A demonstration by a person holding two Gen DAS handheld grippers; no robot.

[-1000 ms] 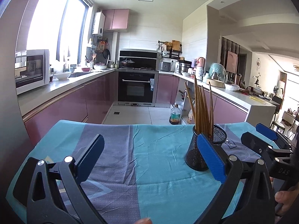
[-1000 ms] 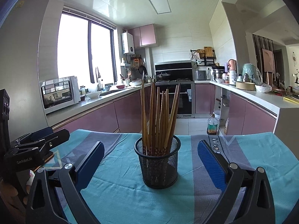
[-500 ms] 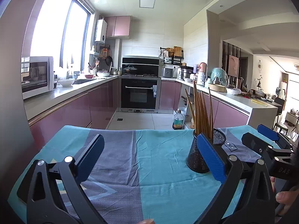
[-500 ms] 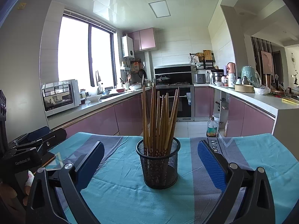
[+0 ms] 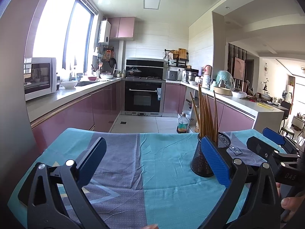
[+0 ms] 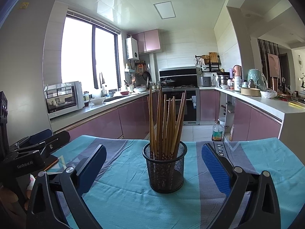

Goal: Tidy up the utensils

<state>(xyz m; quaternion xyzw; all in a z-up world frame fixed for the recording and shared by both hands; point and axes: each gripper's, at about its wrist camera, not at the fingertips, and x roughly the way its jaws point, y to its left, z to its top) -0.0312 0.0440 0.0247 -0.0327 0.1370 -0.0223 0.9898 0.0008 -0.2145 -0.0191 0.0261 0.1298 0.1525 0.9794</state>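
A black mesh cup (image 6: 165, 168) stands upright on the blue and grey cloth, holding several brown wooden chopsticks (image 6: 166, 123). My right gripper (image 6: 153, 165) is open and empty, with the cup straight ahead between its fingers, farther out. My left gripper (image 5: 151, 159) is open too, with nothing in it; the mesh cup (image 5: 200, 164) and its chopsticks (image 5: 206, 114) sit just behind its right finger (image 5: 214, 159). The right gripper (image 5: 272, 148) shows at the right edge of the left wrist view, and the left gripper (image 6: 36, 147) at the left edge of the right wrist view.
The clothed table (image 5: 165, 164) ends ahead at a kitchen floor with pink cabinets on both sides. A thin orange-edged flat object (image 6: 53, 161) lies on the cloth under the left gripper. A bottle (image 6: 217, 131) stands on the floor beyond the table. A person's fingers (image 5: 290, 203) grip the handle.
Both cameras have drawn back and up slightly, so the cup looks a bit smaller and farther away. The cup and chopsticks have not moved. Both grippers stay open.
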